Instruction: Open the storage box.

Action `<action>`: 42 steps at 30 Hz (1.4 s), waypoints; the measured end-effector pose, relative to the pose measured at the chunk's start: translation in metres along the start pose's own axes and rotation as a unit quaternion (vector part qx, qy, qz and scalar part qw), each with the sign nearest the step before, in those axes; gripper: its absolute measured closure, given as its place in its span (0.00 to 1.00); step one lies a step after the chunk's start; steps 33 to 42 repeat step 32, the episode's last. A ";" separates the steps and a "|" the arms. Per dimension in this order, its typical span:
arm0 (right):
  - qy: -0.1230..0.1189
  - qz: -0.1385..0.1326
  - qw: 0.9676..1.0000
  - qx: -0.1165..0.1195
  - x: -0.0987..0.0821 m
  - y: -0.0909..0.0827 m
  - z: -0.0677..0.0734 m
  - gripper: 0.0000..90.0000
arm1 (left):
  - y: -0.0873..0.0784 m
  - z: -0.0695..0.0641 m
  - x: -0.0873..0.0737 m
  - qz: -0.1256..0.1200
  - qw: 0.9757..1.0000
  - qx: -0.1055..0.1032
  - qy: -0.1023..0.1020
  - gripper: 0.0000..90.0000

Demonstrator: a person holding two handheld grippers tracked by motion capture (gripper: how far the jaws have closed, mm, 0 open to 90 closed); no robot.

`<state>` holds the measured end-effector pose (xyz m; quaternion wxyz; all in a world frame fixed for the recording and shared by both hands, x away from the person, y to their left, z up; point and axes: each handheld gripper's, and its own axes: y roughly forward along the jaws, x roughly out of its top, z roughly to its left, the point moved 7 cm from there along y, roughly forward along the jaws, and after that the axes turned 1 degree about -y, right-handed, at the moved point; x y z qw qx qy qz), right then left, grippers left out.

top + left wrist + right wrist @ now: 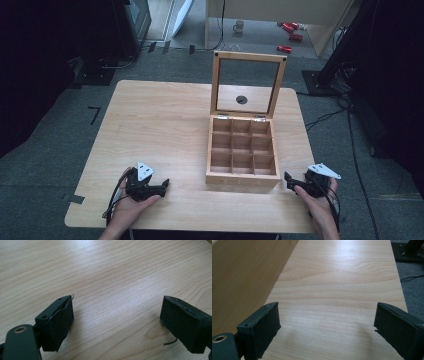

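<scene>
A wooden box (243, 177) stands open on the right half of the table, its glass-paned lid (248, 85) upright at the back. Its several square compartments look empty. My left gripper (164, 185) rests on the table near the front left, held by a hand, jaws pointing right toward the box. In the left gripper view the left gripper (117, 302) is open over bare wood. My right gripper (289, 179) sits just right of the box's front corner. The right gripper (328, 307) is open, with the box wall (242, 272) close on its left.
The light wooden table (160, 125) has a round cable hole (241, 99) behind the box. Its right edge (399, 287) runs close to the right gripper, with grey floor beyond. A mug (239, 26) and red cans (290, 27) lie on the floor far behind.
</scene>
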<state>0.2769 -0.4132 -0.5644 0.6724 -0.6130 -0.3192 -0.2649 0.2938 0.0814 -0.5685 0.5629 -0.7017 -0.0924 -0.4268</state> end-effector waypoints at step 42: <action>-0.012 0.024 1.000 -0.006 -0.009 0.006 0.002 0.07 | 0.000 0.000 0.000 0.000 1.000 -0.002 0.004 0.14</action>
